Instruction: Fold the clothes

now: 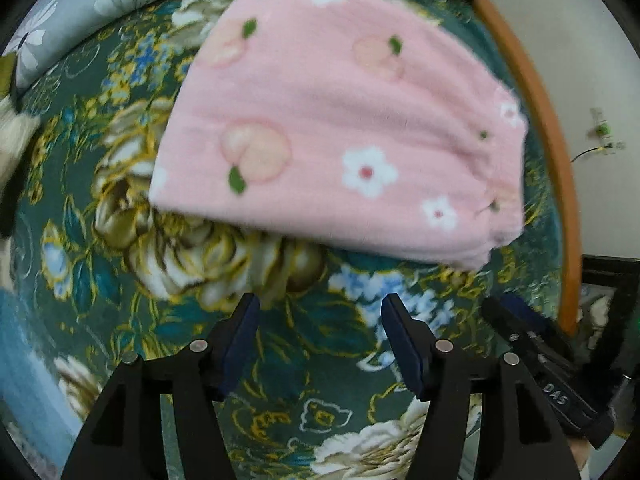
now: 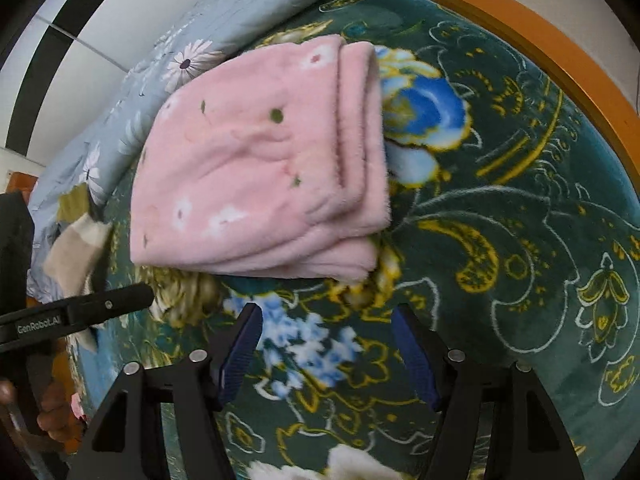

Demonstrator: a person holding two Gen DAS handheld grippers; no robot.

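Note:
A pink fleece garment (image 1: 328,128) printed with peaches and white flowers lies folded into a thick stack on the green floral blanket (image 1: 120,208). My left gripper (image 1: 320,312) hovers open just short of its near edge, nothing between the blue pads. In the right wrist view the same folded garment (image 2: 256,168) shows its layered edges on the right side. My right gripper (image 2: 326,328) is open and empty, a little back from the stack's near edge. The left gripper (image 2: 116,300) pokes in from the left there, and the right gripper (image 1: 536,344) appears at the lower right of the left wrist view.
A grey-blue flowered quilt (image 2: 168,80) is bunched behind the garment. An orange wooden bed frame (image 2: 520,28) curves along the blanket's far right edge. A beige cloth (image 2: 76,248) lies at the left. A hand (image 2: 52,412) holds the left gripper's handle.

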